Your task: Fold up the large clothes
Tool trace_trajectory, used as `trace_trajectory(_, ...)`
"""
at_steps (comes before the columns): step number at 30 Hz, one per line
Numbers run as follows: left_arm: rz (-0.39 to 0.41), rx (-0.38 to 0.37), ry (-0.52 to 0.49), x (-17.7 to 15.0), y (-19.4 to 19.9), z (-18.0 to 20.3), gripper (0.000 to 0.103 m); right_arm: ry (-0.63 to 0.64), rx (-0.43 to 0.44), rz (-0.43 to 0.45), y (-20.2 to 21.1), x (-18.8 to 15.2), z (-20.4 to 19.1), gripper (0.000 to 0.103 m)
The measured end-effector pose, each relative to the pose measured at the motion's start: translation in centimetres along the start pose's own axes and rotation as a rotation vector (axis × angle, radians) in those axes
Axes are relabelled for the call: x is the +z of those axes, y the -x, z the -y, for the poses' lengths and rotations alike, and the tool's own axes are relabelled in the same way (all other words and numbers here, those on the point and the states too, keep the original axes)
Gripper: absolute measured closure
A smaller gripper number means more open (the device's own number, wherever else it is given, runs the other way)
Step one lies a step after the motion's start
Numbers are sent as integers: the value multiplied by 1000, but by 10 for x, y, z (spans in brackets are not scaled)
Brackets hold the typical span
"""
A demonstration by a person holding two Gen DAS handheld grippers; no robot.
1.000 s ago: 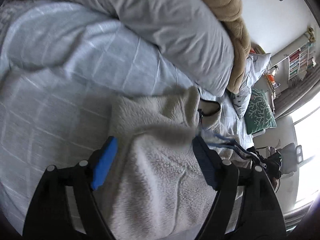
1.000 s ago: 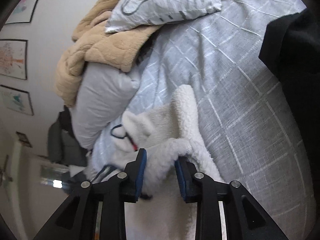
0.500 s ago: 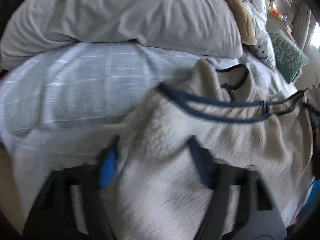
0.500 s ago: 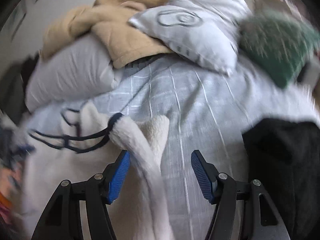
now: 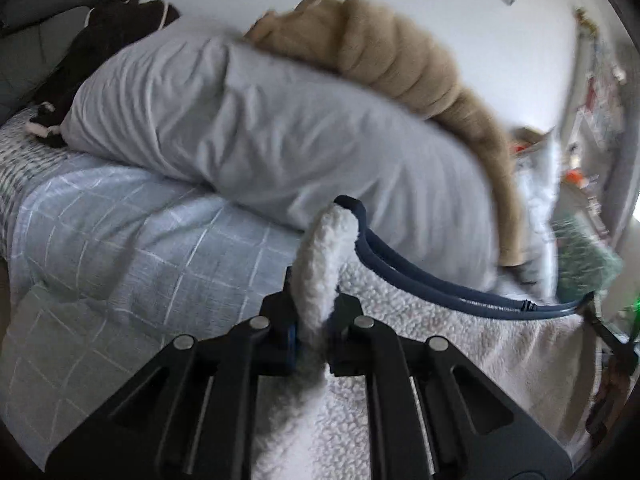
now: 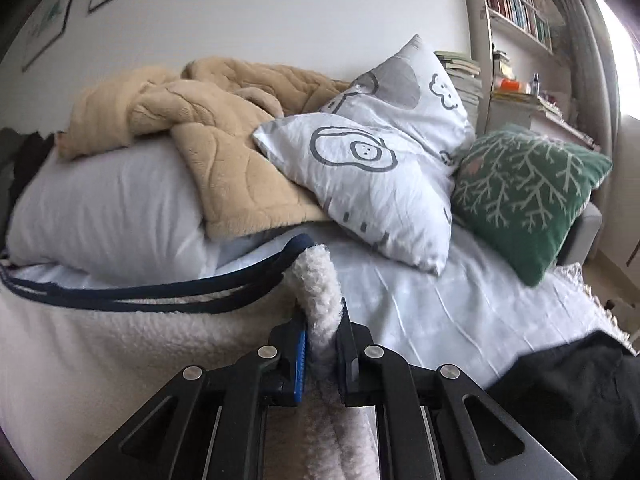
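Bedding fills both views: a bed (image 5: 120, 240) under a pale blue checked cover, a grey pillow (image 5: 260, 128) with a tan blanket (image 6: 224, 148) heaped on it, a printed pillow (image 6: 380, 160) and a green cushion (image 6: 520, 192) toward the bookshelf side. Across the cover lies the white fleece garment (image 5: 440, 360), its navy trim (image 5: 420, 280) stretched in a line between the two tools. The left gripper (image 5: 314, 328) has its fingers pressed together on a bunched corner of fleece, and the right gripper (image 6: 322, 356) pinches the opposite corner the same way, so the hem looks held taut between them. Thick pile is the risk here, in my judgement: each grip bites only a narrow roll of cloth, and a hard pull could let one corner slide out and skew the fold. The far edge could also snag against the grey pillow close behind it.
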State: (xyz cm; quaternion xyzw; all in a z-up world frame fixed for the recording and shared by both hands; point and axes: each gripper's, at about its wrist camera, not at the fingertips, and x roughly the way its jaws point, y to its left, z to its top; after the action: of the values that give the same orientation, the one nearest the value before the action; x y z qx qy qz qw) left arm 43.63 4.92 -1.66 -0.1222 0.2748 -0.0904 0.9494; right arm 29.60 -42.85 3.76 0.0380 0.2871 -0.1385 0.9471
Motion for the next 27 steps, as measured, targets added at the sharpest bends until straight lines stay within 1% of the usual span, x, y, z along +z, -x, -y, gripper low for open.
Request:
trace_trajectory(1,-24,47,-25,-6,-21,2,90,20,-26,-21,-17,0,-10,92)
trace_trajectory(2,-40,78,-45,-13,-33,0,90,49,-58,-54,-40,-5,-19,92)
trace_trajectory(3,-62,105,-65,-21,-47,-2,90,65,-74,-77,-53,-9,-22,92)
trace_trajectory(4,-98,128,-73,-32,-62,-6,90,102,-107,-120,-75,-21,-28,92)
trace_trajectory(5,-156,132,-55,-43,-80,-14,89,128,-122,-163,-92,-32,-32,91)
trace_trajectory(6,-196,119,-22,-48,-90,-22,88,139,-127,-212,-105,-43,-33,90)
trace_trajectory(7,-193,91,16,-48,-92,-29,88,141,-126,-244,-112,-49,-33,90)
trace_trajectory(8,-191,85,23,-47,-91,-32,87,154,-135,-264,-118,-52,-35,89)
trace_trajectory(11,-196,68,48,-48,-89,-37,83,181,-152,-274,-121,-52,-39,87)
trace_trajectory(13,-196,70,56,-47,-88,-39,79,183,-162,-272,-121,-52,-38,87)
trace_trajectory(14,-198,75,59,-47,-87,-41,75,187,-169,-271,-121,-52,-39,86)
trace_trajectory(16,-211,115,47,-46,-86,-40,64,200,-187,-283,-123,-52,-42,81)
trace_trajectory(17,-223,132,34,-45,-86,-38,52,215,-209,-295,-124,-52,-44,75)
trace_trajectory(18,-245,195,9,-42,-85,-32,32,232,-237,-292,-122,-50,-47,69)
trace_trajectory(19,-258,267,-19,-40,-82,-24,27,248,-253,-275,-118,-49,-51,66)
trace_trajectory(20,-250,272,-37,-41,-80,-16,27,263,-265,-252,-108,-47,-54,59)
trace_trajectory(21,-230,246,-54,-41,-70,-8,27,274,-270,-237,-102,-44,-56,53)
trace_trajectory(22,-204,212,-72,-41,-55,4,27,288,-263,-219,-91,-42,-60,50)
trace_trajectory(23,-191,194,-80,-42,-45,11,26,295,-230,-199,-77,-40,-63,46)
trace_trajectory(24,-183,171,-88,-44,-35,21,26,290,-200,-182,-67,-39,-65,45)
trace_trajectory(25,-185,127,-91,-48,-22,35,26,277,-166,-165,-54,-38,-67,44)
trace_trajectory(27,-197,58,-96,-56,-8,55,26,227,-62,-152,-28,-37,-75,40)
